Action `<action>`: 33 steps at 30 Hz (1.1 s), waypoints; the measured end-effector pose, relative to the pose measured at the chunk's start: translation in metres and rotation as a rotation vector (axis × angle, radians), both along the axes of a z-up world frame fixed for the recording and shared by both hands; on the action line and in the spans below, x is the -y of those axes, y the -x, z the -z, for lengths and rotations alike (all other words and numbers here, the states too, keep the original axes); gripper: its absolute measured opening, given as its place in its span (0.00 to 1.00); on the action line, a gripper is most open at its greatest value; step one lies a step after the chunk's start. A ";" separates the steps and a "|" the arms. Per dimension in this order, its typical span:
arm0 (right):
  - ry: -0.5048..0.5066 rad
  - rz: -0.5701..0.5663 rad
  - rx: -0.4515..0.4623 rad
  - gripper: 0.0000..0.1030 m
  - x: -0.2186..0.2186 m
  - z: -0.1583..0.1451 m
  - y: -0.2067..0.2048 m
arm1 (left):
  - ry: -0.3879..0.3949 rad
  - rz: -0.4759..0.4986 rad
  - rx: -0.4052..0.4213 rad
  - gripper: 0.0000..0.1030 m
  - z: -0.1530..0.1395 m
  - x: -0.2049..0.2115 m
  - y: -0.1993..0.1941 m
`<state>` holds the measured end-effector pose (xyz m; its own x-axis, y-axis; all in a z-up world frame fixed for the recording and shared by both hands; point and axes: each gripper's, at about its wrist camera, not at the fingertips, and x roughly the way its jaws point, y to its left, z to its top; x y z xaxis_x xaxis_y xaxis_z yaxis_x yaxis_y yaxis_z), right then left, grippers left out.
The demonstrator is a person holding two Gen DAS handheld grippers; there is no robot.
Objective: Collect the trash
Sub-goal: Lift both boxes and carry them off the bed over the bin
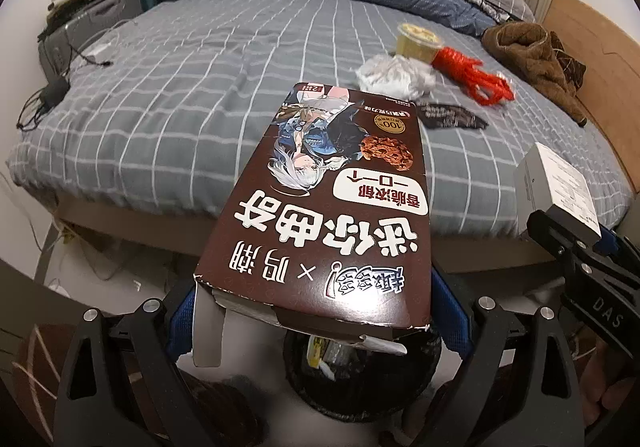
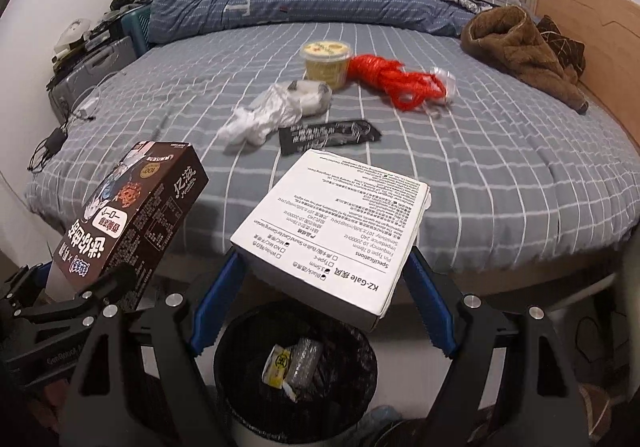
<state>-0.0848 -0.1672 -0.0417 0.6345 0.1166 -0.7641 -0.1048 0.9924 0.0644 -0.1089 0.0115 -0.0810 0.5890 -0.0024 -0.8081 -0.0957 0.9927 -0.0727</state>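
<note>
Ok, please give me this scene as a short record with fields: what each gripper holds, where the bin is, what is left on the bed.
left gripper: shut on brown cardboard cookie box
right gripper: shut on white cardboard earphone box
black round trash bin: on the floor below both boxes, some trash inside
grey checked bed: yellow plastic cup, red string bundle, white crumpled tissue, black flat wrapper

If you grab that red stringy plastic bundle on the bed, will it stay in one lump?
Probably not. The red stringy plastic bundle looks loose and tangled, so it would likely flop and dangle. Its thin loops suggest it is very light, and stray strands might snag the clear wrapper beside it.
</note>
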 end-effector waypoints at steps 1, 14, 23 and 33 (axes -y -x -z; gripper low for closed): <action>0.004 -0.003 -0.005 0.75 0.000 0.002 0.004 | 0.001 0.000 -0.009 0.89 0.003 0.000 0.003; 0.009 -0.037 -0.151 0.75 -0.005 0.052 0.027 | 0.005 0.009 -0.144 0.89 0.042 -0.001 0.027; -0.007 -0.042 -0.251 0.75 -0.006 0.094 0.017 | -0.012 0.006 -0.211 0.89 0.073 -0.007 0.028; -0.010 -0.093 -0.307 0.75 -0.038 0.113 0.008 | -0.028 -0.049 -0.246 0.89 0.089 -0.030 0.033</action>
<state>-0.0924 -0.1287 -0.1544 0.3612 0.1713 -0.9166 -0.1693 0.9787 0.1162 -0.1419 0.0418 -0.1703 0.3731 0.0458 -0.9267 -0.1549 0.9878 -0.0135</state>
